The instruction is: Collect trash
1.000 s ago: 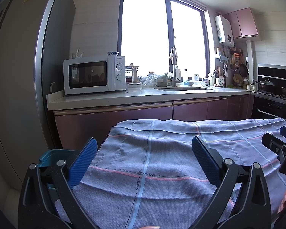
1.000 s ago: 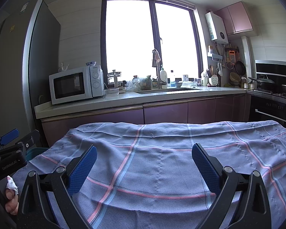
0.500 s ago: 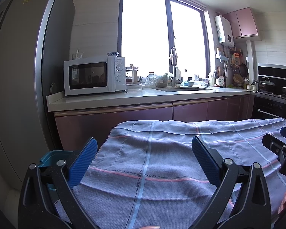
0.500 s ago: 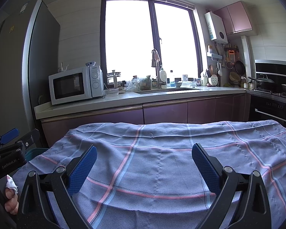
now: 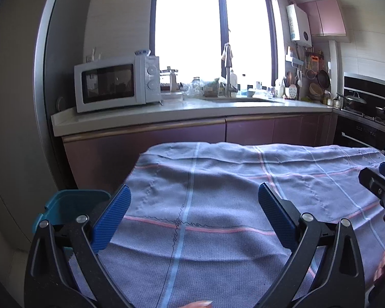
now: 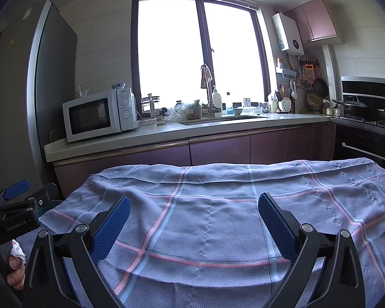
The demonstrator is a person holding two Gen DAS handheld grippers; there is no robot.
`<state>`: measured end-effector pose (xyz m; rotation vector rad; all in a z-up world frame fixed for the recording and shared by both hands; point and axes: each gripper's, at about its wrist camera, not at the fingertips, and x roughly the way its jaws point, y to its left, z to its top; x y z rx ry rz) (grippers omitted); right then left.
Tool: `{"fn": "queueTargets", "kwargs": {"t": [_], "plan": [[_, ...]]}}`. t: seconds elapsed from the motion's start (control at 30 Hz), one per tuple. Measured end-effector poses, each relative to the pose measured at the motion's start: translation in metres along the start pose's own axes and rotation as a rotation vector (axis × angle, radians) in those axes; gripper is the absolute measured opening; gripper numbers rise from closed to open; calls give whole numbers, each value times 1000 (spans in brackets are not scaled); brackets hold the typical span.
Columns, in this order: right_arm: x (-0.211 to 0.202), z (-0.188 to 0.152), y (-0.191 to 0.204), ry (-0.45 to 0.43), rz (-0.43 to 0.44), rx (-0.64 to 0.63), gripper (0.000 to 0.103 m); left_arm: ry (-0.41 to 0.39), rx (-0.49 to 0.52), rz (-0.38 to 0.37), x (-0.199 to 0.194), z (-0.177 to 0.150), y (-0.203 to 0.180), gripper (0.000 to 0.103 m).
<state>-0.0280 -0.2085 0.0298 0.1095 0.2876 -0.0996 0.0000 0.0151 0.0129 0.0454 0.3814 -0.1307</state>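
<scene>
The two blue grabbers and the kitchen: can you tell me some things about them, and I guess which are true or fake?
1. The left gripper holds a crumpled paper. False: its jaws are wide open and empty.
2. The right gripper is open. True.
3. The white microwave oven sits on the floor. False: it stands on the pale countertop.
4. A teal plastic bin stands beside the checked grey-blue tablecloth. True.
5. The tablecloth is plain red. False: grey-blue with pink and blue lines.
</scene>
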Motion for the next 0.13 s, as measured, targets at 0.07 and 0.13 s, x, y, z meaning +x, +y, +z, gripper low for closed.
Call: {"fn": "queueTargets", "kwargs": {"t": [0.07,0.13], "plan": [[3,2,-11,21,-26,-1,96,88,-10,-28,20,2,1,98],[8,4,-28,54,-61,9,96,169,-16,-47,44,5,2,98]]}}
